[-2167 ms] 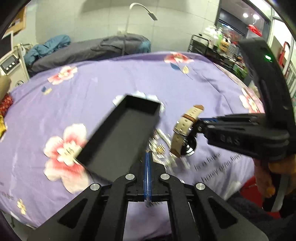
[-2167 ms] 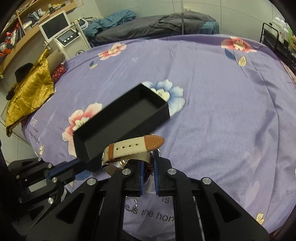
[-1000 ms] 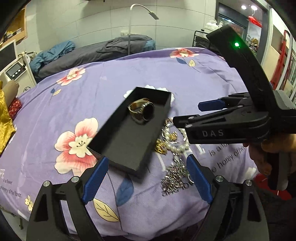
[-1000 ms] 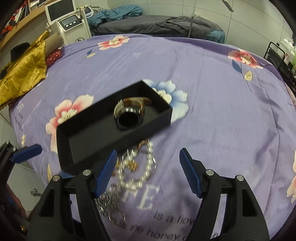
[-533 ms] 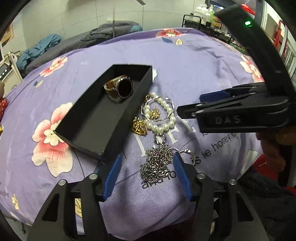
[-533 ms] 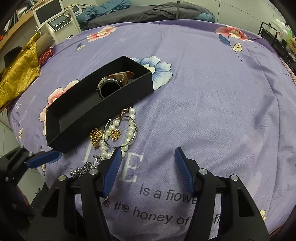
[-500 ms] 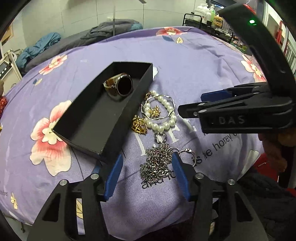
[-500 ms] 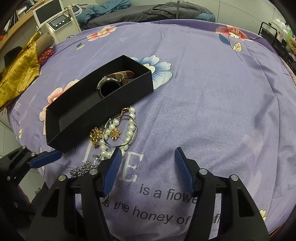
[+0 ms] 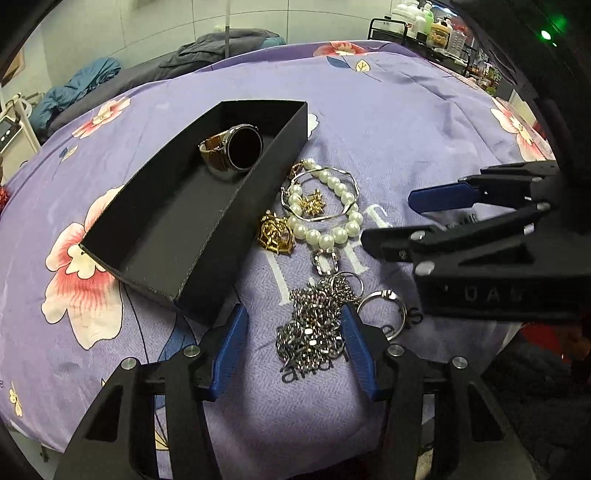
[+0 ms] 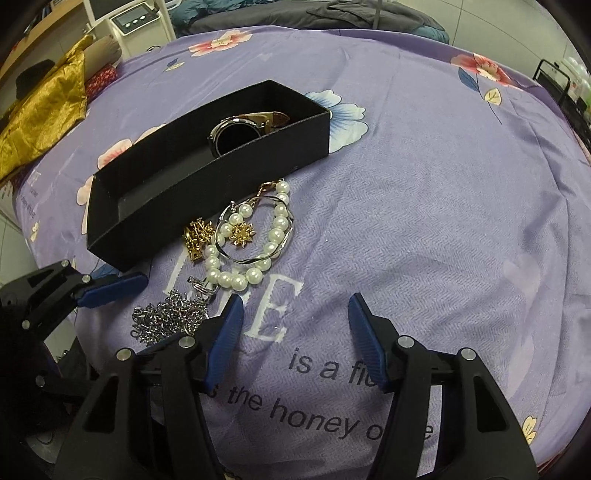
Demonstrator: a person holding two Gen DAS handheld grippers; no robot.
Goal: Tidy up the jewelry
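A long black box [image 9: 173,210] [image 10: 207,177] lies on the purple cloth, and a brown-strapped watch [image 9: 236,149] [image 10: 240,136] rests in its far end. Beside the box lie a pearl bracelet [image 9: 314,233] [image 10: 229,277], a gold brooch [image 9: 275,232] [image 10: 197,236] and a heap of silver chain [image 9: 314,325] [image 10: 170,317]. My left gripper [image 9: 293,332] hangs low over the chain with its jaws closing; the heap lies between the pads, unpressed. My right gripper [image 10: 293,314] is closing too, above bare cloth just in front of the pearls.
A flowered purple cloth [image 10: 443,184] covers the round table, whose near edge drops off just below both grippers. Beyond the table's left side a gold fabric [image 10: 40,110] lies. A rack of bottles [image 9: 424,33] stands at the back right.
Both grippers have sunk closer to the loose jewelry and their jaws have narrowed. Earlier the left held the box and the right the watch; both now lie released.
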